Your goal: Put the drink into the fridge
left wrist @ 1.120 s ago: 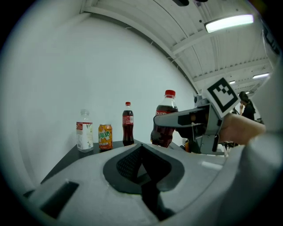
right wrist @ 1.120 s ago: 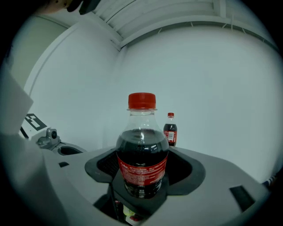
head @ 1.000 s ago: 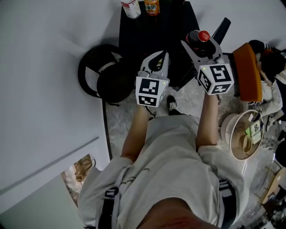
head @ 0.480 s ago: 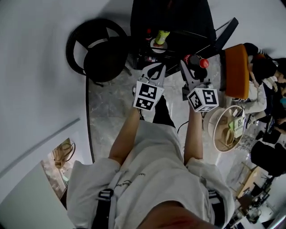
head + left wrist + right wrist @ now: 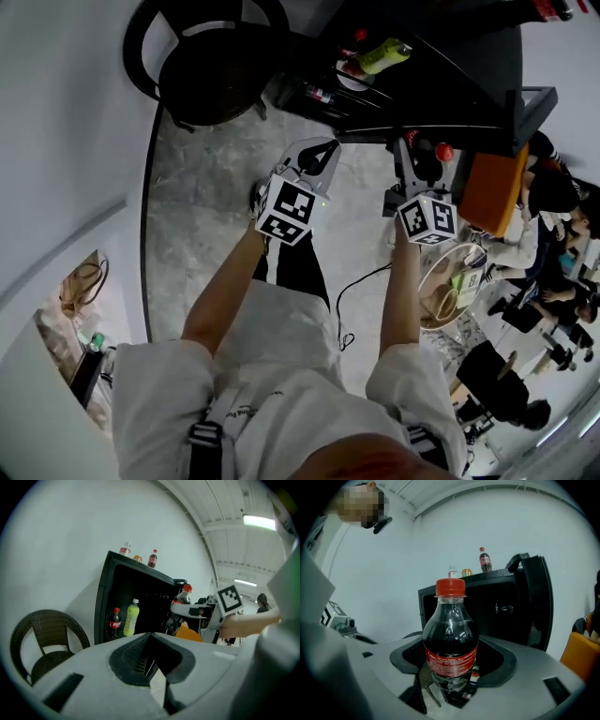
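My right hand-held gripper (image 5: 451,681) is clamping the cola bottle (image 5: 450,639) near its base. My left hand-held gripper (image 5: 151,663) is riding closed and empty. Ahead, the open fridge (image 5: 104,602) is now showing its shelf, unseen a second ago, so I judge placement comes next.

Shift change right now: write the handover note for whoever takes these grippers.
Right gripper: shut on the cola bottle, which is upright.
Left gripper: shut, empty.
Fridge: ahead, door open; another cola and a green bottle stand inside.
Done: cola bottle in hand, Fridge open.
Left: reach in, set it on a shelf, let go, pull back.
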`<act>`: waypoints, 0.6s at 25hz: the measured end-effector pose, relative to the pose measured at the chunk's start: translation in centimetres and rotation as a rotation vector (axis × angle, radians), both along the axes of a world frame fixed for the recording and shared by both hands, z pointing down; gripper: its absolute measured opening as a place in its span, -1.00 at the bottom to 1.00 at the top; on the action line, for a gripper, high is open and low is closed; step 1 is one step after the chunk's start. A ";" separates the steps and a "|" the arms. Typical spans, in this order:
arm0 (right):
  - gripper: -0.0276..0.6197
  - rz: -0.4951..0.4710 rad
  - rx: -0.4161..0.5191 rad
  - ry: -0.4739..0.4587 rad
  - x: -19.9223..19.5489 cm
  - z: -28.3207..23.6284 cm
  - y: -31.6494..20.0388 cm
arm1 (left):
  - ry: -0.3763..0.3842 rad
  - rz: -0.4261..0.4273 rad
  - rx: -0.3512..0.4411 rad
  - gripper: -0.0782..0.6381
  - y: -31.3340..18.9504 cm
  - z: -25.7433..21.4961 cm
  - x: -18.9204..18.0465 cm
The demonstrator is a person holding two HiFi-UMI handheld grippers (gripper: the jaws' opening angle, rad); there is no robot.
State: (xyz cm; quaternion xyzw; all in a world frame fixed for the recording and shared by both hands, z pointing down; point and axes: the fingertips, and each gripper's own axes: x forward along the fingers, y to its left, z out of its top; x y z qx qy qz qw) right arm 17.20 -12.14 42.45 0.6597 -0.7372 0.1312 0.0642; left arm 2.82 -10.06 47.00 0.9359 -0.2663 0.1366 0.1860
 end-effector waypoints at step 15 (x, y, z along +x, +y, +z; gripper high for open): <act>0.00 0.183 0.005 -0.004 7.0 14.3 -9.3 | 0.026 0.100 0.045 -0.76 -0.2 9.7 5.7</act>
